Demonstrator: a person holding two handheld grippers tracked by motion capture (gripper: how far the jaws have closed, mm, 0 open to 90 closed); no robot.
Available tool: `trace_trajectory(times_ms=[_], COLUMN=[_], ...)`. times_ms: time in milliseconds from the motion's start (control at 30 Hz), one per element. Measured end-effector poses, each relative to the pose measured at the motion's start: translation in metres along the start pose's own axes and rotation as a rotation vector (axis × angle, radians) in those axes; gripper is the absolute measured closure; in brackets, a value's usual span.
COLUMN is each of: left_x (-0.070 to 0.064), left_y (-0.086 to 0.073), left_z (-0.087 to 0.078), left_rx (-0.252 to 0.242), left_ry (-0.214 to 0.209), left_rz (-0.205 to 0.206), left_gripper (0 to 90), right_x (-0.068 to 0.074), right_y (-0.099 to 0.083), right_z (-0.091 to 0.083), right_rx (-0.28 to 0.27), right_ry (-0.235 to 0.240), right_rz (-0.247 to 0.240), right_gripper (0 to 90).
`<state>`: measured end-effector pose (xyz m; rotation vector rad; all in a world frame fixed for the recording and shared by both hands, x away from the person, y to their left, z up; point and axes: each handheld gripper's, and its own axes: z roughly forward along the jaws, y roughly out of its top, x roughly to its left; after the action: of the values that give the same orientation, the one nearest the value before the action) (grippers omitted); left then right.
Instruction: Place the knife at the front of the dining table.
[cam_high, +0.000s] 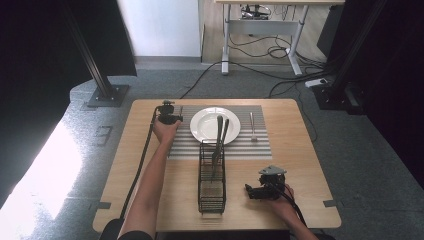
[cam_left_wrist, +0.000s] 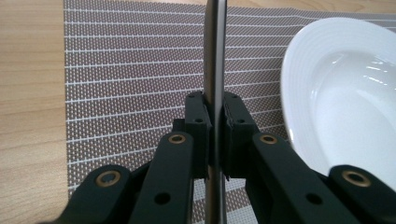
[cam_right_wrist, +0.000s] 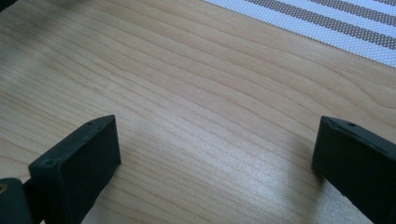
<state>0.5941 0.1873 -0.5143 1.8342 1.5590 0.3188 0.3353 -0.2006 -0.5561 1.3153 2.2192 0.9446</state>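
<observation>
Left gripper (cam_high: 169, 116) sits in the upper left part of the high view, at the left edge of the striped placemat (cam_high: 250, 145), with the person's forearm stretching up to it from the bottom of the frame. Its jaws are clamped tight on a thin metal piece of cutlery (cam_left_wrist: 215, 60). In the left gripper view that piece runs straight up the middle of the frame, seen edge-on, from the bottom edge to the top; which kind of cutlery it is cannot be told. It lies over the placemat, just left of the white plate (cam_left_wrist: 336, 107), which takes up the right side of that view.

Right gripper (cam_high: 261, 190) rests low in the lower right of the high view, on bare wood, well apart from the left one. In the right gripper view its two black jaws stand wide apart with nothing between them, just above the worktop (cam_right_wrist: 196, 107); a corner of the placemat shows at the upper right of that frame.

Between the two hands, in the centre of the high view, stands a black wire basket (cam_high: 211, 192), long and narrow. Two utensils (cam_high: 220, 135) lean out of its far end over the plate's rim. A fork (cam_high: 253, 125) lies on the placemat to the right of the plate.
</observation>
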Motion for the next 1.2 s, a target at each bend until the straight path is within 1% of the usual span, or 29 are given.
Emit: trace_trajectory(times_ms=[300, 367, 433, 533, 733, 900, 1067, 1200], left_x=[0.003, 0.003, 0.002, 0.001, 0.001, 0.002, 0.002, 0.001], left_y=[-0.003, -0.004, -0.005, -0.005, -0.004, -0.002, 0.001, 0.001], left_z=[0.012, 0.014, 0.016, 0.018, 0.019, 0.02, 0.023, 0.024], left_rx=[0.024, 0.033, 0.033, 0.04, 0.046, 0.049, 0.047, 0.047], left_ry=[0.026, 0.033, 0.039, 0.05, 0.063, 0.072, 0.074, 0.092], left_rz=[-0.011, -0.006, -0.004, 0.007, 0.007, 0.022, 0.021, 0.053], left_gripper=[82.6, 82.6, 82.6, 82.6, 82.6, 82.5, 82.3, 82.1], right_x=[0.0, 0.0, 0.0, 0.0, 0.0, 0.0, 0.0, 0.0], right_y=[0.0, 0.0, 0.0, -0.001, -0.001, -0.001, -0.001, -0.001], right_z=[0.0, 0.0, 0.0, -0.001, -0.001, -0.001, -0.001, -0.001], right_rx=[0.001, 0.001, 0.0, 0.0, 0.0, 0.0, 0.0, 0.0], right_ry=[0.001, 0.001, 0.003, 0.003, 0.003, 0.003, 0.004, 0.004], right_rz=[0.0, -0.001, -0.002, -0.002, -0.002, -0.002, -0.001, -0.001], right_gripper=[1.1, 1.0, 1.0, 1.1, 1.1, 1.1, 1.1, 1.1])
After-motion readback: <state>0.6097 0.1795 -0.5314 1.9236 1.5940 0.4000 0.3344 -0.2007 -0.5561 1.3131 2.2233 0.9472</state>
